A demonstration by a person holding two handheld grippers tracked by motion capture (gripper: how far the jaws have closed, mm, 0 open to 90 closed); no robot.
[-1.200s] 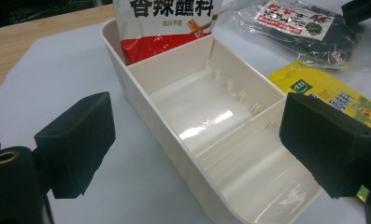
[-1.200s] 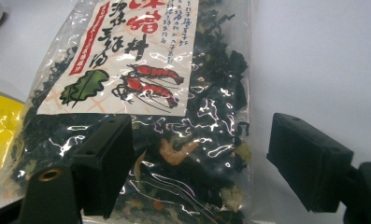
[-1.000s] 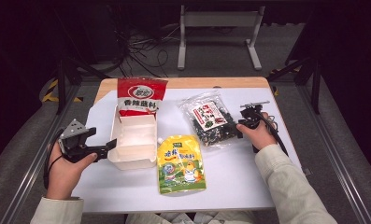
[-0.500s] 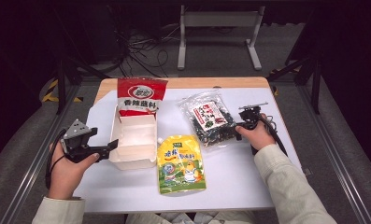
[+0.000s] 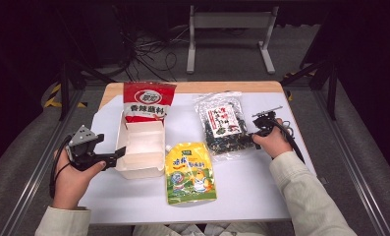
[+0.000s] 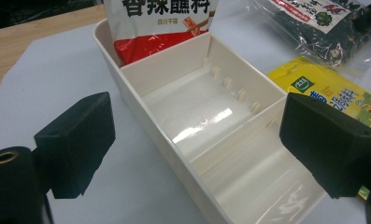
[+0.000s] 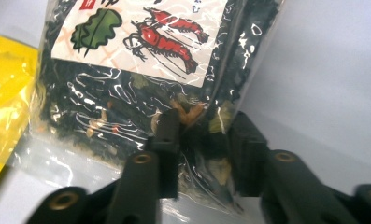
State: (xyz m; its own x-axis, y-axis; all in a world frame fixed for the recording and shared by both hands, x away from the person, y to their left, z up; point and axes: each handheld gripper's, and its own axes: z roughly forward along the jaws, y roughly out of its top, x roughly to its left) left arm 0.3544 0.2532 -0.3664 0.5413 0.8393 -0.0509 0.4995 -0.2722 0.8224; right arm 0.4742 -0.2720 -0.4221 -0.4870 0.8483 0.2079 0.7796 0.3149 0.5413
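The clear seaweed bag (image 7: 141, 70) holds dark flakes under a white label with red shrimp and perhaps a green leaf.

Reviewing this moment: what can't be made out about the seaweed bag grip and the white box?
- Right tongs on seaweed bag: right gripper view crops the bag's top; crinkled film hides pad contact.
- White box: left gripper view cuts off its near end; red sachet covers the far compartment's floor.
- Package print: too small in high view.
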